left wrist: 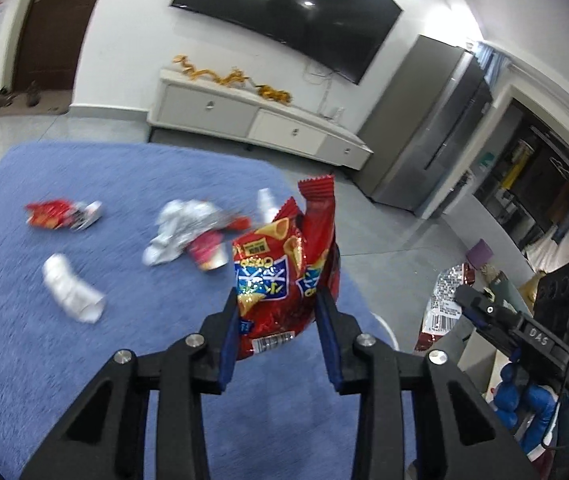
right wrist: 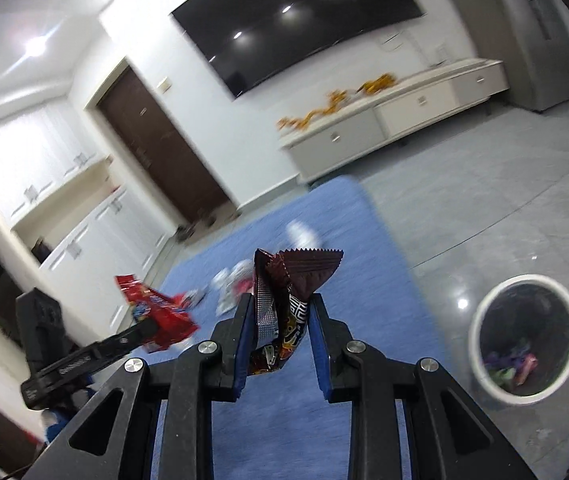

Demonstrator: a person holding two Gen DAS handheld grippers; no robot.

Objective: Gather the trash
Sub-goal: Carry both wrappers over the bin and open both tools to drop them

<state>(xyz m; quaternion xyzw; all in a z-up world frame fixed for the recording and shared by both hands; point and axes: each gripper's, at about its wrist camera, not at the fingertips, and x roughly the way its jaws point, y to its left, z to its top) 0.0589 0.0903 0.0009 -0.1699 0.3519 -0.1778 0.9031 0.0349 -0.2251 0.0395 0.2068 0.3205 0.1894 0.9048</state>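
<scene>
the left gripper point(left wrist: 280, 300) is closed on a red snack bag point(left wrist: 284, 264), which stands up between its fingers above the blue rug point(left wrist: 144, 320). the right gripper point(right wrist: 282, 312) is clamped on a dark wrapper point(right wrist: 284, 300). to the right of it, on the grey floor, stands the white trash bin point(right wrist: 524, 344). more wrappers point(left wrist: 180, 236) lie on the rug ahead of the left gripper.

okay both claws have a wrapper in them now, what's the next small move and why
Probably swing the right claw over the white bin and open it there. It is shut on the dark wrapper, held up off the blue rug, and the bin stands close on the grey floor with trash already inside. The left claw, holding the red snack bag, can follow.
</scene>
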